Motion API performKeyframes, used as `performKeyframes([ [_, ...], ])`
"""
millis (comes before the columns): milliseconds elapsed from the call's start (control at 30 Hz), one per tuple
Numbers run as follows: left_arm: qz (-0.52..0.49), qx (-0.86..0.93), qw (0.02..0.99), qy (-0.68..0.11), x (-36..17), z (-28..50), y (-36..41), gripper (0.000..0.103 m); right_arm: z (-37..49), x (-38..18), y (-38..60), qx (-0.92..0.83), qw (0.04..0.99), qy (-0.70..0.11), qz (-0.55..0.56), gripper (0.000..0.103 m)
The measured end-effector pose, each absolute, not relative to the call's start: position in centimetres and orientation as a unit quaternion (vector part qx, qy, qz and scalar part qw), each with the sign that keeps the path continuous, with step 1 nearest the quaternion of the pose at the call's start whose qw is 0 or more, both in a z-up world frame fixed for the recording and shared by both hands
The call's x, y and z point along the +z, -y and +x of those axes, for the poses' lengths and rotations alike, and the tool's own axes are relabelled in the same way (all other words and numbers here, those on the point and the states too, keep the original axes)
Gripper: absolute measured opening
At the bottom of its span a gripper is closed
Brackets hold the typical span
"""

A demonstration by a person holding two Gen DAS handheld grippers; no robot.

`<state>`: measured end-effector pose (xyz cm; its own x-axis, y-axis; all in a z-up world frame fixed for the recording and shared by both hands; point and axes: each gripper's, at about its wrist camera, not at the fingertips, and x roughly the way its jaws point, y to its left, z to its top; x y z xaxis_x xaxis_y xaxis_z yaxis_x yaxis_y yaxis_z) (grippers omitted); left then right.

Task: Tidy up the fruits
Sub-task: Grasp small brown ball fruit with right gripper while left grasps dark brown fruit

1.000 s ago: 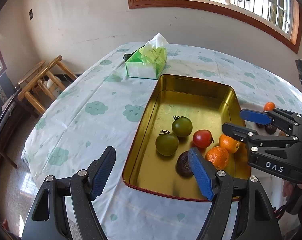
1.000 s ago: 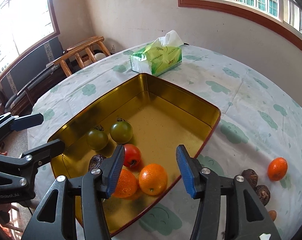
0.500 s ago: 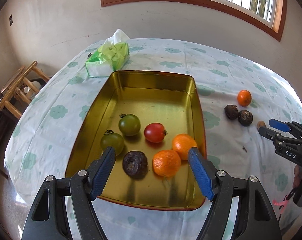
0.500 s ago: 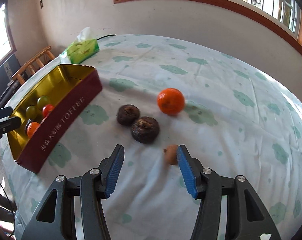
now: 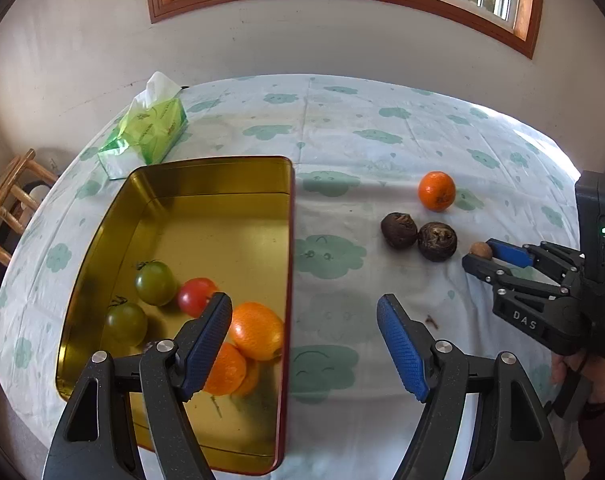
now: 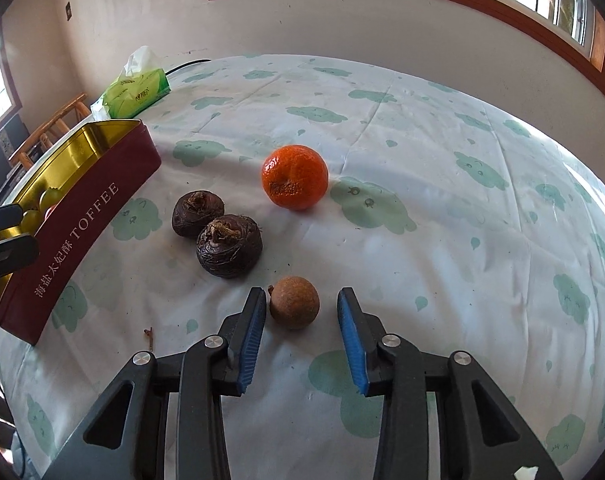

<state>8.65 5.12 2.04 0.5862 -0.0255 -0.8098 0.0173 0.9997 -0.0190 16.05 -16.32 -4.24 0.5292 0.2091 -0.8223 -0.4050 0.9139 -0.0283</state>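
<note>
My right gripper (image 6: 300,334) has its fingers apart on either side of a small brown fruit (image 6: 294,302), round, dull and rough-skinned with a little stem nub; it lies on the tablecloth (image 6: 442,208) close against the left finger, with a clear gap to the right one. Beyond it, at about eleven o'clock, sit two dark brown water chestnuts (image 6: 229,246), wrinkled and touching each other, and at twelve o'clock, a little farther off, one bright tangerine (image 6: 294,176) with dimpled skin. My left gripper (image 5: 304,344) hangs with its fingers wide apart, holding nothing, over the right edge of the gold tin (image 5: 218,180), whose red outer wall reads TOFFEE in the right wrist view. In the tin I count two green tomatoes (image 5: 155,283), one red tomato (image 5: 195,297) and two oranges (image 5: 256,336) packed together at the near end, partly behind my left finger. One green pack of tissues (image 5: 148,134) lies at about eleven o'clock past the tin's far corner.
</note>
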Motion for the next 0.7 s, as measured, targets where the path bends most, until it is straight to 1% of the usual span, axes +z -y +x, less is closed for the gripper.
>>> performKeyframes([
  [33,-0.005,-0.015,0.890,-0.456,2.0,8.9,-4.7,0.075,16.0,-4.2,16.3,0.178,0.868,-0.451,-0.109,0.033],
  [100,-0.005,-0.021,0.889,-0.458,1.9,9.4,-3.8,0.075,15.7,-4.2,16.4,0.185,0.867,-0.450,-0.109,0.023],
  [267,0.001,-0.048,0.884,-0.465,1.1,10.3,-1.1,0.075,15.1,-4.0,17.6,0.178,0.871,-0.445,-0.107,0.023],
  [433,-0.003,-0.082,0.878,-0.472,0.0,11.5,1.2,0.075,15.4,-3.9,21.2,0.135,0.881,-0.444,-0.092,0.023],
  [533,-0.013,-0.091,0.871,-0.483,-0.8,12.6,2.1,0.073,15.6,-3.8,23.2,0.118,0.884,-0.443,-0.086,0.023],
  [600,-0.015,-0.093,0.868,-0.488,-1.5,13.3,2.6,0.064,15.5,-3.8,23.7,0.113,0.886,-0.442,-0.086,0.023],
  [633,-0.014,-0.091,0.866,-0.491,-1.8,13.7,2.9,0.062,15.4,-3.8,23.8,0.114,0.886,-0.441,-0.086,0.023],
  [700,-0.017,-0.094,0.862,-0.498,-2.4,14.5,3.4,0.052,15.4,-3.8,23.9,0.115,0.888,-0.437,-0.087,0.023],
])
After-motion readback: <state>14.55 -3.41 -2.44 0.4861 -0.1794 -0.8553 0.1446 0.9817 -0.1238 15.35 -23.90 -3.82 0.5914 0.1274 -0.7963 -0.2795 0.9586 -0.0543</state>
